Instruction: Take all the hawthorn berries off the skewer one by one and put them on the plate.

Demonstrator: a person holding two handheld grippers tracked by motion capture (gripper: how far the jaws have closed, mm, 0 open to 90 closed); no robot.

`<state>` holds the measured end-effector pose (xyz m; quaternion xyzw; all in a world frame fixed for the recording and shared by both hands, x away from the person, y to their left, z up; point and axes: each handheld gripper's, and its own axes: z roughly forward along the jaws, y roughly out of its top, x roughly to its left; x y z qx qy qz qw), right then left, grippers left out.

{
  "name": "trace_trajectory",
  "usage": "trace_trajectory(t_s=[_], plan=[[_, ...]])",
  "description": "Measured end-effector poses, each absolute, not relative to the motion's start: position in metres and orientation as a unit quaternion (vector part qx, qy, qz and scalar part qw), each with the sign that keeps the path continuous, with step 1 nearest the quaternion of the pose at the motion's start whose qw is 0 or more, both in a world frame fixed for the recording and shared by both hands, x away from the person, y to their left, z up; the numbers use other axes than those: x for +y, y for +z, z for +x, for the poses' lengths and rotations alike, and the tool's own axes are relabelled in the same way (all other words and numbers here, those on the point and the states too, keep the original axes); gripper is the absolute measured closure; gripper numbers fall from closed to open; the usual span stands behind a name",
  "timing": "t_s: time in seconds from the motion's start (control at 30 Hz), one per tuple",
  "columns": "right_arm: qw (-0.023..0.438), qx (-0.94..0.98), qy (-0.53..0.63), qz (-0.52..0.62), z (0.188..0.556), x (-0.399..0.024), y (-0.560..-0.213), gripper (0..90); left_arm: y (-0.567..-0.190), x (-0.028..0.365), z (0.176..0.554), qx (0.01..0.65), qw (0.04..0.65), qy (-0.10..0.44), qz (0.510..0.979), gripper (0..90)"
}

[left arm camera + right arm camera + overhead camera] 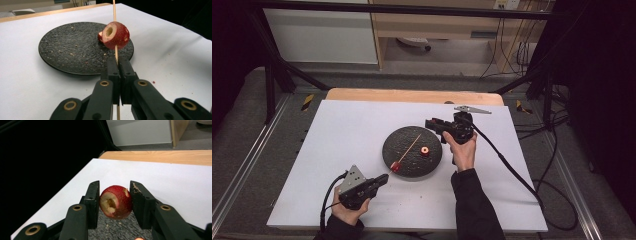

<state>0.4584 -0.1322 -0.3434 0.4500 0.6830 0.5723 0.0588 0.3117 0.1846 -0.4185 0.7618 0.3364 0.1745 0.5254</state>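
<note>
A black round plate (412, 165) (65, 47) lies mid-table on a white sheet. My left gripper (385, 177) (117, 60) is shut on the near end of a thin wooden skewer (410, 147) (114, 10), which slants up over the plate. A cored red fruit (395, 166) (116, 35) is threaded on the skewer just past the jaws. Another red fruit (425, 150) (100, 37) rests on the plate. My right gripper (429, 122) (114, 183) hovers over the plate's far right rim, shut on a third cored red fruit (116, 201).
The white sheet (347, 130) covers a wooden table whose bare strip (412, 95) shows at the back. Crumbs dot the plate. Cables (512, 170) trail from the right gripper off the table's right side. Black frame legs (277, 75) stand behind the table.
</note>
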Motion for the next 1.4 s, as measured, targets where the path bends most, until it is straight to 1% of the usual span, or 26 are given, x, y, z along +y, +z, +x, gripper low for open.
trace_trajectory(t_s=[0.17,0.2,0.57,0.8,1.1,1.23,1.3,1.33,1.37,1.4], plan=[[0.062,0.69,0.559,0.456,0.465,-0.131,-0.353,62.0,-0.418,0.187,0.312,0.339,0.526,0.175,0.76,88.2],[0.06,0.695,0.549,0.461,0.469,-0.128,-0.361,62.0,-0.418,0.187,0.312,0.34,0.527,0.175,0.759,88.2],[0.052,0.722,0.498,0.478,0.486,-0.108,-0.409,61.9,-0.418,0.188,0.313,0.341,0.524,0.176,0.76,88.2],[0.06,0.737,0.466,0.486,0.494,-0.101,-0.432,61.8,-0.418,0.188,0.314,0.342,0.524,0.175,0.761,88.2],[0.063,0.747,0.444,0.491,0.497,-0.097,-0.448,61.4,-0.418,0.187,0.314,0.341,0.522,0.175,0.762,88.2],[0.068,0.747,0.445,0.489,0.496,-0.097,-0.446,56.5,-0.419,0.187,0.314,0.341,0.521,0.174,0.762,88.3],[0.072,0.746,0.45,0.485,0.494,-0.098,-0.441,52.0,-0.419,0.187,0.314,0.341,0.521,0.175,0.763,88.2],[0.078,0.745,0.457,0.479,0.49,-0.1,-0.434,46.3,-0.419,0.187,0.314,0.341,0.521,0.175,0.763,88.2],[0.079,0.746,0.461,0.475,0.488,-0.1,-0.43,42.7,-0.419,0.187,0.314,0.341,0.521,0.175,0.763,88.2],[0.079,0.746,0.461,0.475,0.488,-0.1,-0.43,42.7,-0.419,0.187,0.314,0.342,0.521,0.175,0.763,88.2]])
